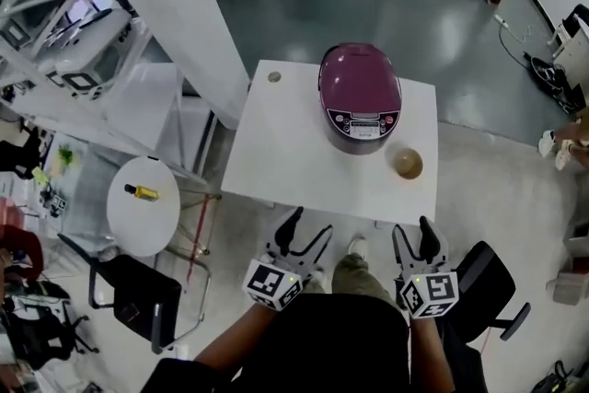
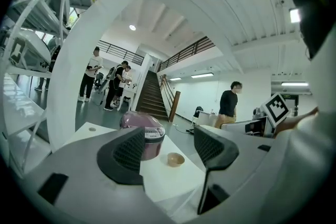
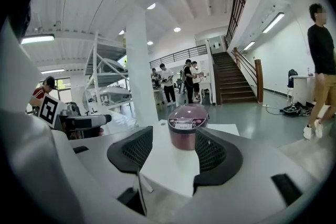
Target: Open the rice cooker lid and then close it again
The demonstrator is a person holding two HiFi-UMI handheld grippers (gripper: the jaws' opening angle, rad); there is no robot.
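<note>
Evidently nothing has begun. The rice cooker (image 1: 360,97) sits on the white worktop (image 1: 276,152), well ahead of both tools, with its purple lid (image 1: 358,69) down. The left tool (image 1: 306,235) and the right tool (image 1: 414,239) hang at the worktop's near edge, each with jaws wide apart and nothing between them. A small bowl (image 1: 408,163) stands ahead of the right tool, just beside the cooker. By my judgement, both opening and closing remain to be done.
</note>
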